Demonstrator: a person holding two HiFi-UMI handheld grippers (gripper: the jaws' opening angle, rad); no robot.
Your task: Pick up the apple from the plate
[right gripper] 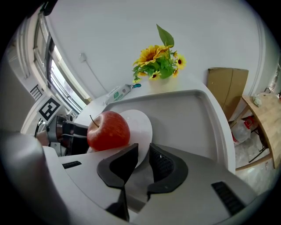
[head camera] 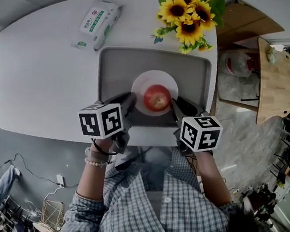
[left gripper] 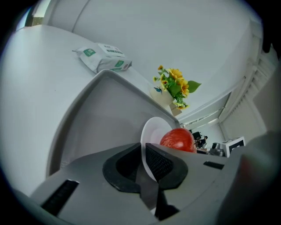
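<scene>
A red apple (head camera: 157,97) sits on a small white plate (head camera: 145,82) inside a grey tray (head camera: 116,65) on the white table. My left gripper (head camera: 132,101) is at the plate's left rim and my right gripper (head camera: 177,106) at its right rim. In the left gripper view the jaws (left gripper: 143,152) are shut on the thin plate edge (left gripper: 150,132), with the apple (left gripper: 178,139) just beyond. In the right gripper view the jaws (right gripper: 143,154) likewise pinch the plate rim (right gripper: 141,125), the apple (right gripper: 108,130) to their left.
A sunflower bunch (head camera: 185,14) stands at the tray's far right corner. A wrapped tissue pack (head camera: 96,20) lies beyond the tray's left corner. Right of the table are a cardboard box (head camera: 245,20) and a wooden board (head camera: 277,80). The table edge runs just under the grippers.
</scene>
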